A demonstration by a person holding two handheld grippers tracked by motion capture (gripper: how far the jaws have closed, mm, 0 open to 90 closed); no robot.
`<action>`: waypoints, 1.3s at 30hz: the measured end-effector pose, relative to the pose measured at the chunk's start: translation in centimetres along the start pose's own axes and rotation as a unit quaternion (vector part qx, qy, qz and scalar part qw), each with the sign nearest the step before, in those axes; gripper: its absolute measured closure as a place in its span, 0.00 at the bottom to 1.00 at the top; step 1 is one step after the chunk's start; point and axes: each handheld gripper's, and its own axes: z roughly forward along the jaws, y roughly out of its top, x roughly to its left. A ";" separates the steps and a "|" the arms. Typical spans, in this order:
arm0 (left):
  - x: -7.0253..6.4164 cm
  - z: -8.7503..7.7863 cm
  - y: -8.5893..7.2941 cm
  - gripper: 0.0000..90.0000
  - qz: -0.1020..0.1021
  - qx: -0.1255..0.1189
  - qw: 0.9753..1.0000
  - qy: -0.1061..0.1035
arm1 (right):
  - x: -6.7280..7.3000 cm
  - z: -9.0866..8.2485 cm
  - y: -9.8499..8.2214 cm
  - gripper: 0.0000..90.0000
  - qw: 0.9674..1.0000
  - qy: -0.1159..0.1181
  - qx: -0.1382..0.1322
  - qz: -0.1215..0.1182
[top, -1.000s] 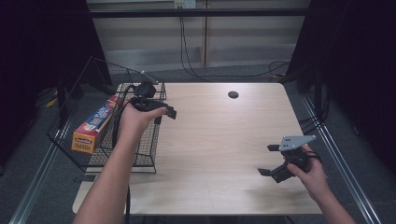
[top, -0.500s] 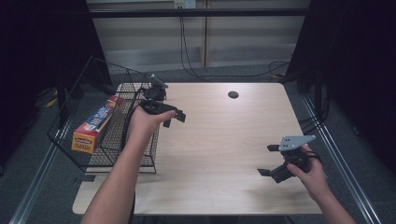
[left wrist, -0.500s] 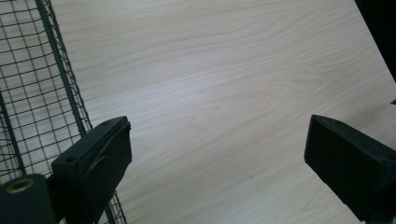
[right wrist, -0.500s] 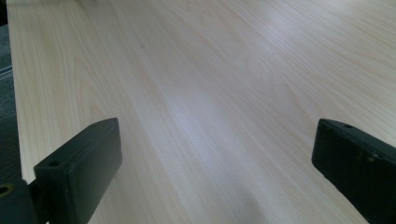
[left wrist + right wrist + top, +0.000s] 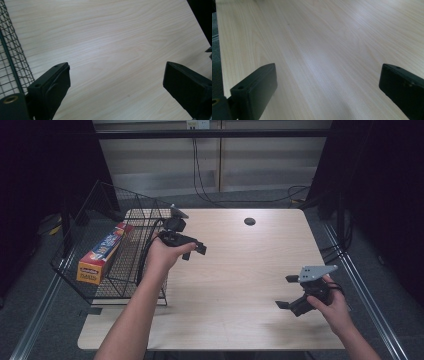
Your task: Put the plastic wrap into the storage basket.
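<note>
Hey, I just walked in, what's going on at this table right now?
A person sits at a wooden table with a two-jaw gripper in each hand. The left gripper is held open above the table beside a wire basket; nothing is between its jaws. The right gripper is also open and empty, low over the table's near right part. A long printed box lies in the basket, touched by neither gripper. A small dark round spot sits near the far edge.
</note>
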 end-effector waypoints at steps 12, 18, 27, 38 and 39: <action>-1.4 1.3 -0.3 0.08 0.019 0.006 1.000 -0.014 | 0.1 0.1 0.0 0.02 1.000 0.000 0.001 -0.002; -1.9 2.1 -0.6 0.08 0.024 0.006 0.999 -0.020 | 0.1 0.0 0.0 0.02 1.000 0.001 0.002 -0.002; -2.7 3.5 -1.4 0.08 0.037 0.007 0.999 -0.029 | 0.1 0.1 0.0 0.02 1.000 0.001 0.004 -0.003; -3.1 5.2 -2.6 0.08 0.051 0.010 0.998 -0.039 | -0.2 0.2 -0.2 0.02 1.000 0.001 0.004 0.001; -3.1 5.4 -2.7 0.08 0.052 0.010 0.998 -0.039 | -0.2 0.1 -0.3 0.02 1.000 0.003 0.004 0.004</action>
